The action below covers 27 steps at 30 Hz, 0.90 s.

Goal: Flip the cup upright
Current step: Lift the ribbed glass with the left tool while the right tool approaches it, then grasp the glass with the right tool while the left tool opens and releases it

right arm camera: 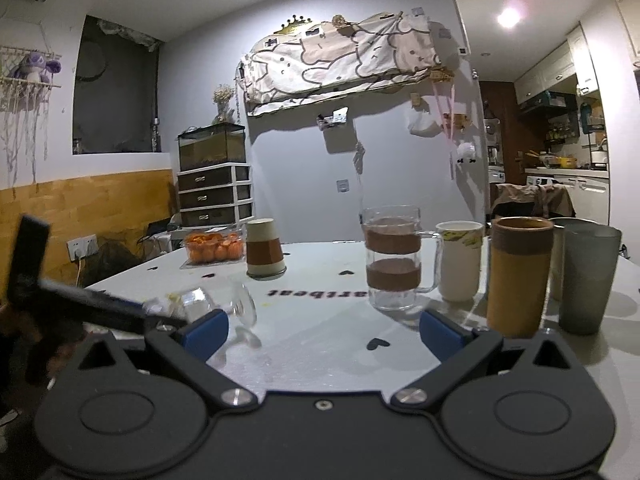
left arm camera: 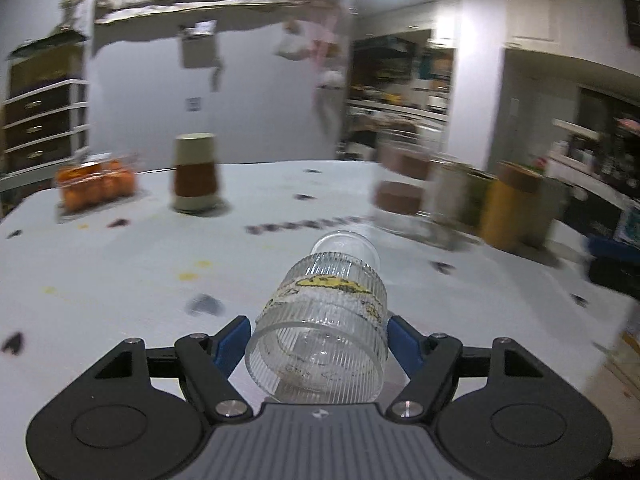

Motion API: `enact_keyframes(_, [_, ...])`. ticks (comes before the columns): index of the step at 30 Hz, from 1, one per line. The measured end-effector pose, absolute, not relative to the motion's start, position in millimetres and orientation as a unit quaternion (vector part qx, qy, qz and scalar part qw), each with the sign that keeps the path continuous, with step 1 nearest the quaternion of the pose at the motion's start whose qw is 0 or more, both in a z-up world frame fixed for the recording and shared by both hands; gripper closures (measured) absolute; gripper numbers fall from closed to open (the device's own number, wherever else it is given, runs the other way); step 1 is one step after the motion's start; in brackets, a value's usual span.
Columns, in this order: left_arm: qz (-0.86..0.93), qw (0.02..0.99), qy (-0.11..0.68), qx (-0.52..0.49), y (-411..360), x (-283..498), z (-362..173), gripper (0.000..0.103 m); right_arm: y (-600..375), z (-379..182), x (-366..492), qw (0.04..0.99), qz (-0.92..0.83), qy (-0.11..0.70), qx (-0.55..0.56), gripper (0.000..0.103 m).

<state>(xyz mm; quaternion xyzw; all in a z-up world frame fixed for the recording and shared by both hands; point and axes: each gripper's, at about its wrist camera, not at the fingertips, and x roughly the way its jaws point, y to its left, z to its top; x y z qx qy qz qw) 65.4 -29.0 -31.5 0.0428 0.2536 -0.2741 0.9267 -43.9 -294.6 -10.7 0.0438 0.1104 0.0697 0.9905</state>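
Note:
A clear ribbed glass cup (left arm camera: 320,328) with a yellow print lies on its side between my left gripper's blue pads (left arm camera: 234,340), mouth toward the camera and base pointing away, held above the white table (left arm camera: 120,272). My left gripper (left arm camera: 318,340) is shut on it. In the right wrist view the same cup (right arm camera: 218,306) appears blurred at the left, held by the left gripper (right arm camera: 160,314). My right gripper (right arm camera: 324,334) is open and empty, low over the table.
An upside-down paper cup (right arm camera: 265,254) and a box of oranges (right arm camera: 215,249) stand at the back. A glass mug (right arm camera: 394,258), white mug (right arm camera: 459,260), yellow tumbler (right arm camera: 518,276) and grey tumbler (right arm camera: 588,278) stand in a row at the right.

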Motion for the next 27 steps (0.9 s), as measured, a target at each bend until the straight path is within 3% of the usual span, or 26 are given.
enact_keyframes(14, [-0.328,0.912,0.236,0.068,-43.0,9.3,-36.3,0.028,-288.0,-4.2,58.4,0.958,0.133,0.244,0.067,0.000])
enact_keyframes(20, [-0.346,0.909,0.219,0.081,-40.1,-3.5,-39.1,0.026,-244.1,-14.7,103.2,0.921,0.184,0.342,-0.026,0.000])
enact_keyframes(24, [-0.342,0.909,0.227,0.078,-38.9,-5.3,-44.5,0.016,-232.7,-16.7,110.9,0.911,0.176,0.366,-0.072,0.000])
enact_keyframes(27, [-0.330,0.911,0.238,0.063,-32.5,-4.1,-49.0,0.015,-235.6,-9.8,115.8,0.903,0.181,0.376,-0.099,0.000])
